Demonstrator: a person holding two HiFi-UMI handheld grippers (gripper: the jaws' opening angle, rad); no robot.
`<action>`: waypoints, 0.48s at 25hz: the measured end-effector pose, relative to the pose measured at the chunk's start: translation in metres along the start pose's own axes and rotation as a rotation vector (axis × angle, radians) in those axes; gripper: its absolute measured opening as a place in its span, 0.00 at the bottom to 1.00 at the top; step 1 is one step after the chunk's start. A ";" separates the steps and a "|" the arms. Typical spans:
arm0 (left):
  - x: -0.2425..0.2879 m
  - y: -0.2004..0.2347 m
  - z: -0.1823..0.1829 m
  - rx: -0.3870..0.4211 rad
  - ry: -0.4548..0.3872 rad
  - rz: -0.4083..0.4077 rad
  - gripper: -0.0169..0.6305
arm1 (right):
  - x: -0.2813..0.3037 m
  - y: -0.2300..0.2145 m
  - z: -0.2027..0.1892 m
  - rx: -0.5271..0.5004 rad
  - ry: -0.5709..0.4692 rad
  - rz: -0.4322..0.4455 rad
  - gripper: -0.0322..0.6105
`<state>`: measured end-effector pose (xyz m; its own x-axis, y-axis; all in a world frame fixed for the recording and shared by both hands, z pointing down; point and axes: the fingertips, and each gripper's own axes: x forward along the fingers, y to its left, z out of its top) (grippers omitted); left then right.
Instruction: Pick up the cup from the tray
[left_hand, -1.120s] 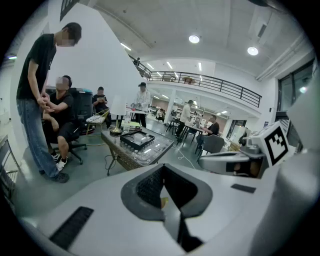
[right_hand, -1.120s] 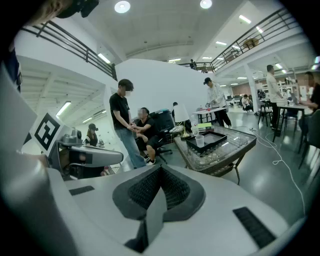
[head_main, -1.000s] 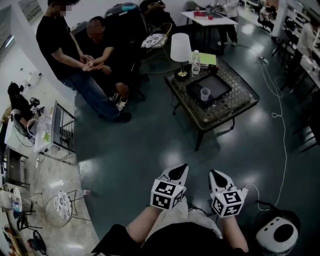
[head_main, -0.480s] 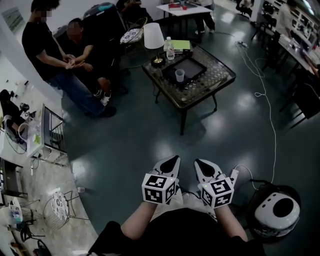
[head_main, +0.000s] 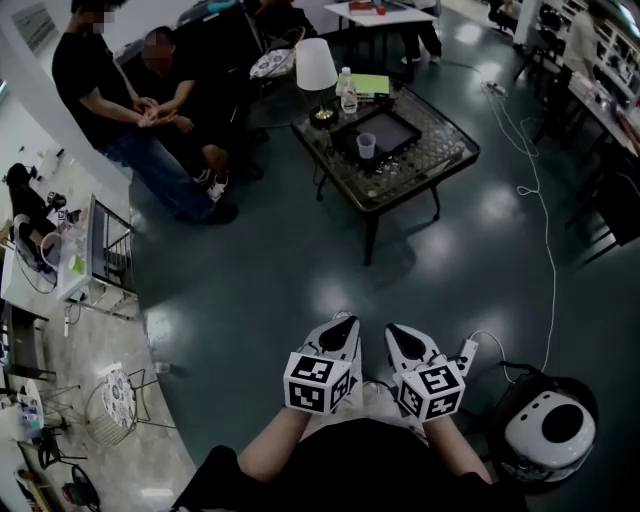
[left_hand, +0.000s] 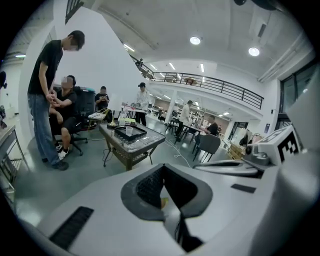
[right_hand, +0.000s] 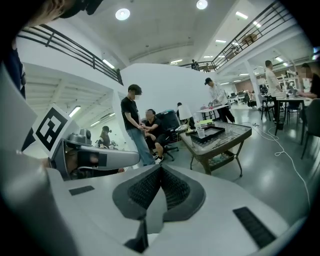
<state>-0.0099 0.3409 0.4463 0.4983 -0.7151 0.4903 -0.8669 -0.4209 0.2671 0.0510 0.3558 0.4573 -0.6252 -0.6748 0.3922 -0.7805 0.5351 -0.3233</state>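
**Cup straight ahead, well out of reach**

The glass-topped worktop (head_main: 440, 172) stands well apart from me across open floor. A dark tray (head_main: 402, 124) lies on it. Down by my lap, the left gripper (head_main: 345, 322) and the right gripper (head_main: 394, 332) both point that way, each pressed together on nothing. The cup (head_main: 366, 146) stands on the tray's near-left part, almost in line between the two, so I judge neither nearer. It is small, pale and translucent, upright, mouth up.
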 end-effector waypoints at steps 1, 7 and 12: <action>0.004 0.004 0.000 -0.001 0.003 0.003 0.04 | 0.004 -0.002 0.001 0.000 0.004 0.002 0.07; 0.036 0.031 0.026 0.008 -0.013 -0.001 0.04 | 0.034 -0.027 0.023 -0.011 -0.004 -0.015 0.07; 0.069 0.051 0.058 0.011 -0.026 -0.018 0.04 | 0.068 -0.047 0.048 -0.038 0.009 -0.022 0.07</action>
<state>-0.0187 0.2381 0.4460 0.5141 -0.7214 0.4639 -0.8576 -0.4397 0.2667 0.0450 0.2604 0.4579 -0.6076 -0.6822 0.4067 -0.7938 0.5390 -0.2818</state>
